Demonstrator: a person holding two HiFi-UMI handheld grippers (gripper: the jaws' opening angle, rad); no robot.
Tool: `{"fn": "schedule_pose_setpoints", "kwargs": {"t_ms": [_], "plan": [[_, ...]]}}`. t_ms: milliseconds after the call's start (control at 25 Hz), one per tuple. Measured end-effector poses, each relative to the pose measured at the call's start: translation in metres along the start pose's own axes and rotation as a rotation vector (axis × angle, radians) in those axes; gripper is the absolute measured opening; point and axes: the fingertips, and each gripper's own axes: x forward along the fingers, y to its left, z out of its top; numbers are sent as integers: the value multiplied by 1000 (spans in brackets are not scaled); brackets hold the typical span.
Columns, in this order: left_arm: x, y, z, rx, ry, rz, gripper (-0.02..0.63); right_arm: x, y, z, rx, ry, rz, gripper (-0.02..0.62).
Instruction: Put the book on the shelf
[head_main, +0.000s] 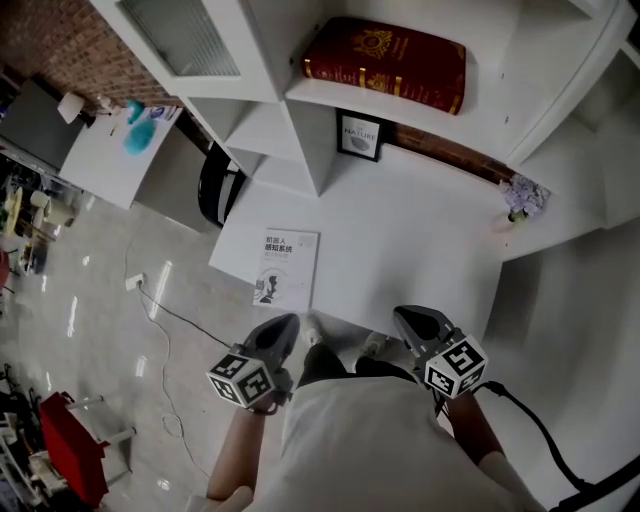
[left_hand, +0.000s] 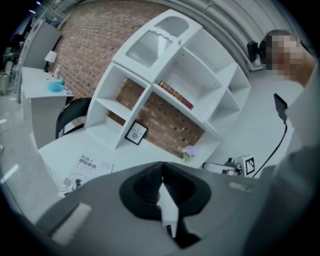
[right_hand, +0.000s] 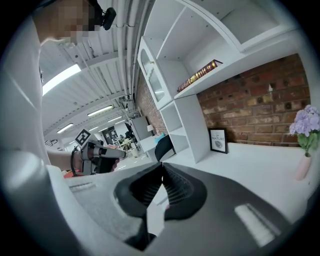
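Observation:
A thin white book (head_main: 287, 268) with dark print on its cover lies flat at the near left corner of the white desk (head_main: 420, 240); it also shows low on the left as the book (left_hand: 85, 167). A thick red book (head_main: 385, 62) lies on a shelf of the white shelf unit (head_main: 300, 150) above the desk. My left gripper (head_main: 288, 322) and right gripper (head_main: 405, 315) hover just off the desk's near edge, close to the person's body. Both are shut and empty: the left gripper (left_hand: 161, 165) and right gripper (right_hand: 162, 166) have their jaws pressed together.
A framed picture (head_main: 360, 136) stands at the back of the desk under the shelf. A small vase of purple flowers (head_main: 522, 196) sits at the right. A black chair (head_main: 215, 185) and a white side table (head_main: 115, 150) are at the left, with a cable on the floor.

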Motion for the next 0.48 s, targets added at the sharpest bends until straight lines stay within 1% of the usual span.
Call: {"fn": "schedule_pose_setpoints", "kwargs": {"t_ms": [80, 200, 360, 480], "plan": [[-4, 16, 0, 10, -5, -2, 7, 15, 4, -3, -2, 9, 11, 2], [-11, 37, 0, 1, -10, -16, 6, 36, 13, -7, -5, 21, 12, 3], [-17, 71, 9, 13, 15, -11, 8, 68, 29, -5, 5, 23, 18, 3], [-20, 101, 10, 11, 38, 5, 8, 96, 34, -14, 4, 61, 23, 17]]}}
